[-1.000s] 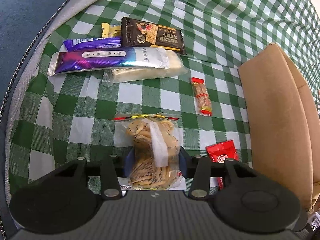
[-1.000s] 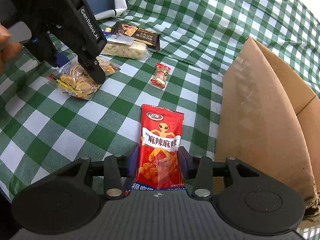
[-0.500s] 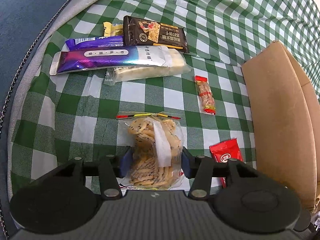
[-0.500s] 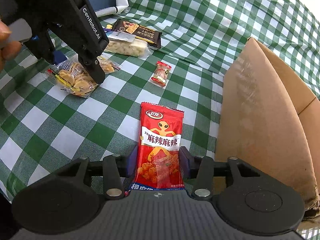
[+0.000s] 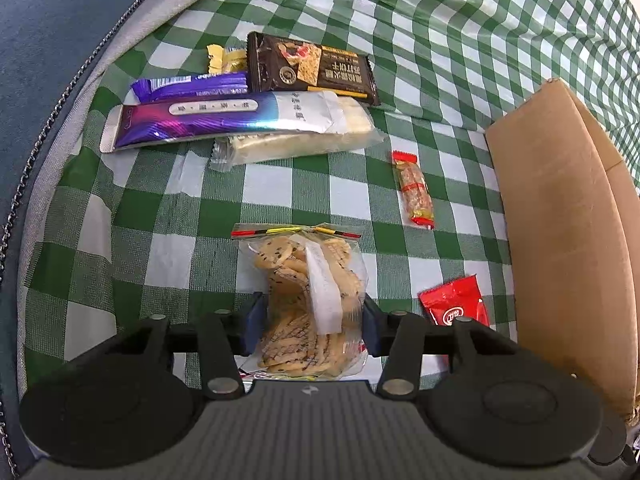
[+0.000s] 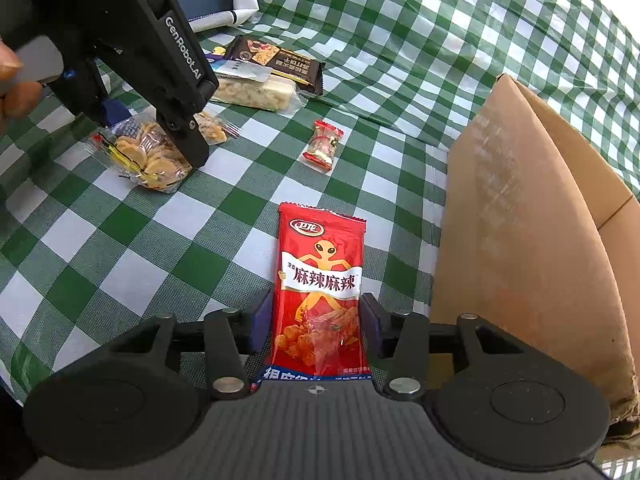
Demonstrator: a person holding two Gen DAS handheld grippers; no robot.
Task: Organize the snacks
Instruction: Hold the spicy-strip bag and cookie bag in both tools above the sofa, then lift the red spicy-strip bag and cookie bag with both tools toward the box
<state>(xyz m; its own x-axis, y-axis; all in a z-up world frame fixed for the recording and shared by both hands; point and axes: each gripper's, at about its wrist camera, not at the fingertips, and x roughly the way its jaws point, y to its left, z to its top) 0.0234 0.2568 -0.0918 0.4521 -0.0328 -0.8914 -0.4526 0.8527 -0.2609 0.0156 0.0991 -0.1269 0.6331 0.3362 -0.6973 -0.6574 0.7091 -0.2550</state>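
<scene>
Checked cloth [image 5: 280, 196]; both grippers closing around snacks.

Cracker bag [image 5: 308, 300] lies left of cardboard box [image 5: 560, 240].

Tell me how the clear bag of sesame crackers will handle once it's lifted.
The clear cracker bag probably sags and crinkles: its film is thin and loose. The thin crackers inside look brittle, so the left gripper, whose jaws are closing around it, may crack some. It seems light for its bulk, and the glossy film could slip.
</scene>
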